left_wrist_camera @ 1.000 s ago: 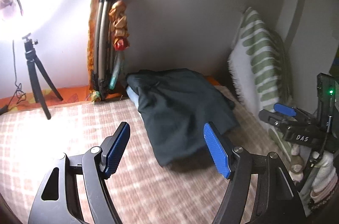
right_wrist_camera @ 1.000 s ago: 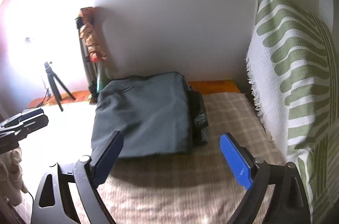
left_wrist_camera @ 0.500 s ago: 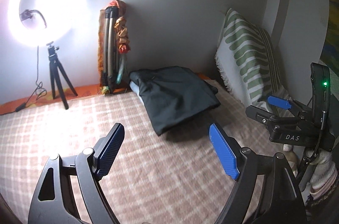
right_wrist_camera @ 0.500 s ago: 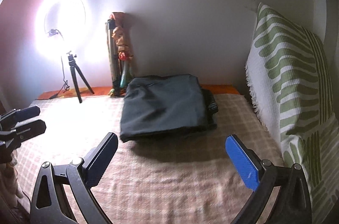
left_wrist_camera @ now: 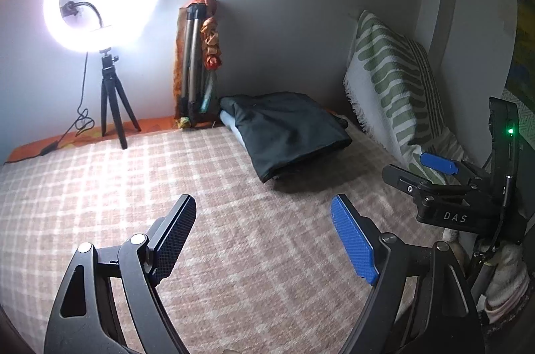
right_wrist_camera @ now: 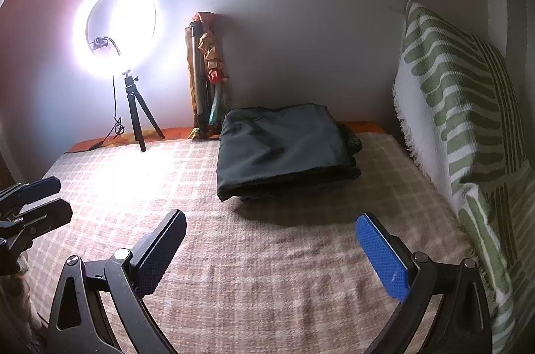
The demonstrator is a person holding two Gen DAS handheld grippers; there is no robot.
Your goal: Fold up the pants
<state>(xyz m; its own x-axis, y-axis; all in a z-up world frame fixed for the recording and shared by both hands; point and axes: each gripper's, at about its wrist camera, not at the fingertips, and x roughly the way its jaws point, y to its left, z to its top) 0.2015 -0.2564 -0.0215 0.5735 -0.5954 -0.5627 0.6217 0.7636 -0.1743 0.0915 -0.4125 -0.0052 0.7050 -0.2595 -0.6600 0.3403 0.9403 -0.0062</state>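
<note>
Dark folded pants point(left_wrist_camera: 287, 129) lie in a flat stack at the far side of the checked bedspread point(left_wrist_camera: 133, 186), close to the wall. The right wrist view shows the same pants point(right_wrist_camera: 284, 146) as a neat rectangle over other folded cloth. My left gripper point(left_wrist_camera: 264, 237) hangs open above bare bedspread, well short of the pants, with nothing between its fingers. My right gripper point(right_wrist_camera: 271, 247) is open too and empty, also short of the stack. Each gripper shows at the edge of the other's view.
A lit ring light on a small tripod point(left_wrist_camera: 110, 106) stands at the far left, its cable trailing over the bed. A folded tripod with orange cloth point(left_wrist_camera: 197, 69) leans on the wall. A green-striped pillow point(right_wrist_camera: 468, 119) lines the right side.
Both grippers have drawn back from the pants, which now look smaller and farther off. The ring light has come fully into view. The left jaws stand slightly wider.
</note>
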